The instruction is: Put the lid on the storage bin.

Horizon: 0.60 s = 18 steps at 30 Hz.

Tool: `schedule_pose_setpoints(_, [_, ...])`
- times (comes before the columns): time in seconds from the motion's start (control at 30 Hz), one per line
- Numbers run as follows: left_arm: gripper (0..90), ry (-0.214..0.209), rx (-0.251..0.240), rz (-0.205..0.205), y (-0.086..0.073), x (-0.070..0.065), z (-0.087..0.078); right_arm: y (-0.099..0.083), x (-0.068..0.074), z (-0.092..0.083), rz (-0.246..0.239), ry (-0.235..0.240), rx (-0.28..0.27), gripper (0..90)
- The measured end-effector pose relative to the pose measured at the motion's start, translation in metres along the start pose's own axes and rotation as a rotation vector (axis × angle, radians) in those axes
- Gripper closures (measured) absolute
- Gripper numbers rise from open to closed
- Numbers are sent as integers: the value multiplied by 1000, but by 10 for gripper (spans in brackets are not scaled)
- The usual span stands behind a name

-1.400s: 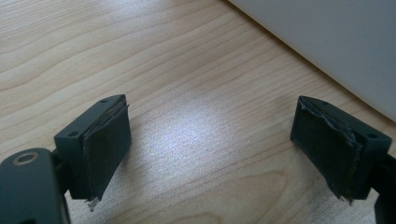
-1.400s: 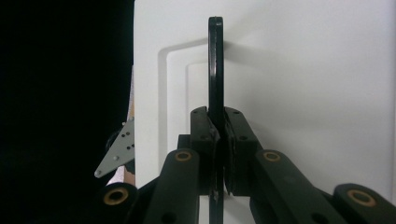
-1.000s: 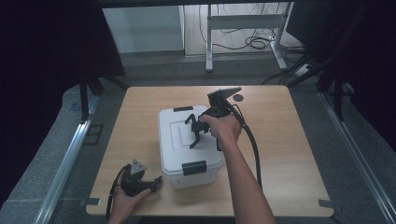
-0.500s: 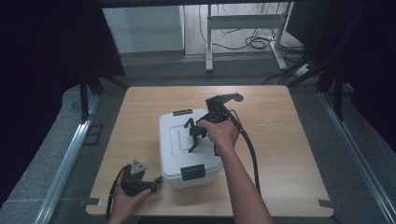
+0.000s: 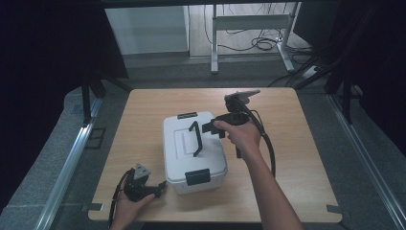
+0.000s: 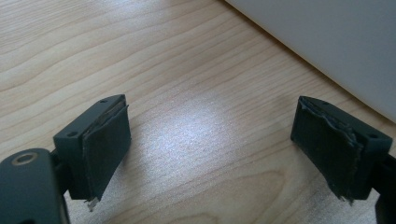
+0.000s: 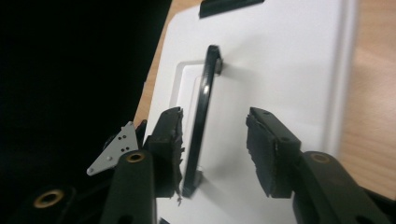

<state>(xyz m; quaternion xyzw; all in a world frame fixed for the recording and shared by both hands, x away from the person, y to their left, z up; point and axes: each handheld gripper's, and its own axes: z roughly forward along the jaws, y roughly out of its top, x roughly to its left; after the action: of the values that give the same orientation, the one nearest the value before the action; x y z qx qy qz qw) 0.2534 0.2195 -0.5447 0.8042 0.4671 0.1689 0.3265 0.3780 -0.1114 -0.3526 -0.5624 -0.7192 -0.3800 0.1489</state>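
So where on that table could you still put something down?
Bare wood lies along the table to the right of the white box and behind it at the far edge. The near left corner is crowded by the left gripper beside the box.

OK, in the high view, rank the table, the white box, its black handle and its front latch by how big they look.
1. Table
2. White box
3. Handle
4. Front latch

The handle is longer but thinner than the latch, so those two are close.
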Motion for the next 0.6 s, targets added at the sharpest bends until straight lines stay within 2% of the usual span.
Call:
schedule_pose_setpoints(0.2, [118, 0, 0, 0, 0, 0, 0, -11, -25, -25, -54, 24, -71, 477])
schedule_pose_setpoints(0.27, [118, 0, 0, 0, 0, 0, 0, -17, -35, -32, -68, 25, -83, 471])
schedule_pose_setpoints(0.3, [118, 0, 0, 0, 0, 0, 0, -17, -35, -32, -68, 25, -83, 471])
schedule_pose_setpoints(0.33, [118, 0, 0, 0, 0, 0, 0, -24, -46, -37, -79, 29, -100, 465])
schedule_pose_setpoints(0.4, [118, 0, 0, 0, 0, 0, 0, -27, -51, -40, -77, 34, -102, 464])
schedule_pose_setpoints(0.43, [118, 1, -2, 0, 0, 0, 0, -33, -62, -45, -86, 31, -119, 462])
schedule_pose_setpoints(0.6, [118, 1, -3, -1, 0, 0, 0, -50, -88, -53, -70, 27, -147, 459])
